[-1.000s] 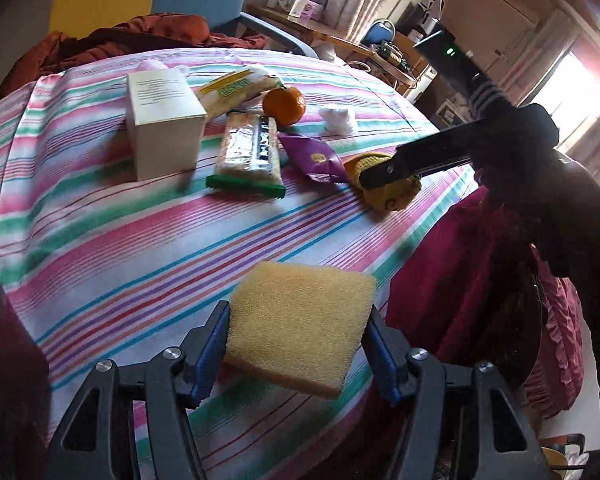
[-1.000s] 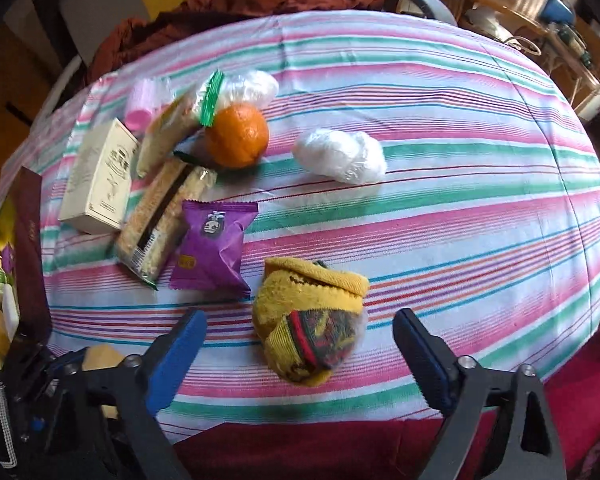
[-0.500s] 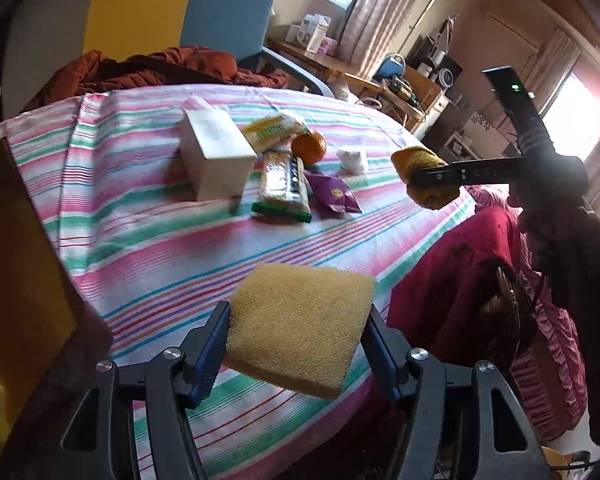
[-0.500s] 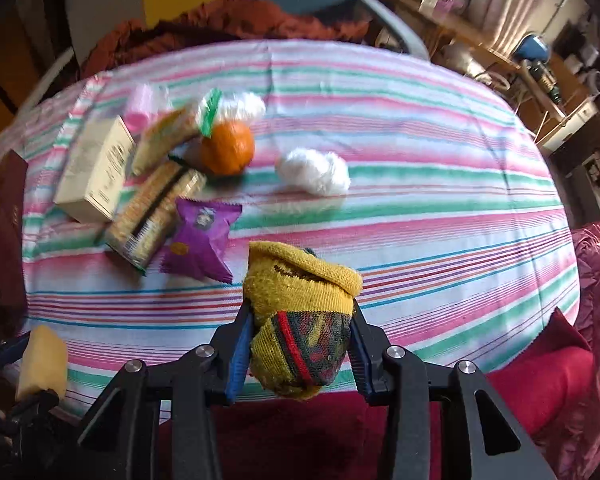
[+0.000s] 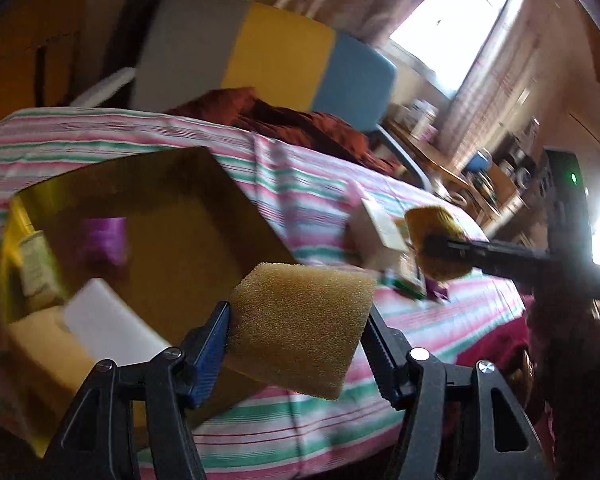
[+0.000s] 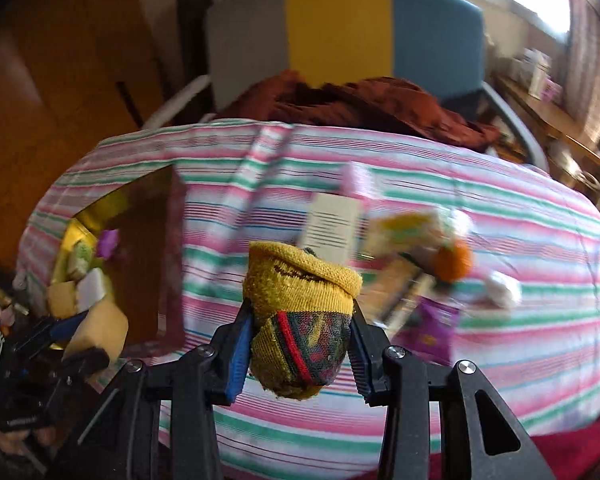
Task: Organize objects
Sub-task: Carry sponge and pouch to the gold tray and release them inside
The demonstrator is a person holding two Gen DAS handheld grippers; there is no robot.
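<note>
My left gripper [image 5: 298,316] is shut on a yellow sponge [image 5: 300,332], held in the air over the near right corner of an open brown box [image 5: 188,232]. My right gripper [image 6: 300,320] is shut on a rolled yellow sock [image 6: 300,280] with a red and green pattern, lifted above the striped tablecloth [image 6: 500,360]. In the left wrist view the sock [image 5: 432,220] hangs to the right of the box. The right wrist view shows the box [image 6: 148,240] at the table's left, with the sponge [image 6: 100,328] at its near end.
Inside the box lie a purple item [image 5: 102,240], a white block [image 5: 108,324] and a pale pack [image 5: 36,268]. On the cloth are a white carton [image 6: 332,226], an orange [image 6: 454,262], a purple packet [image 6: 436,330] and a white wad [image 6: 502,290]. Behind stands a chair [image 6: 340,28] with rust cloth.
My right gripper has shut on the sock and lifted it off the table. Both grippers have risen and swung left toward the box. The sponge stays in the left gripper.
</note>
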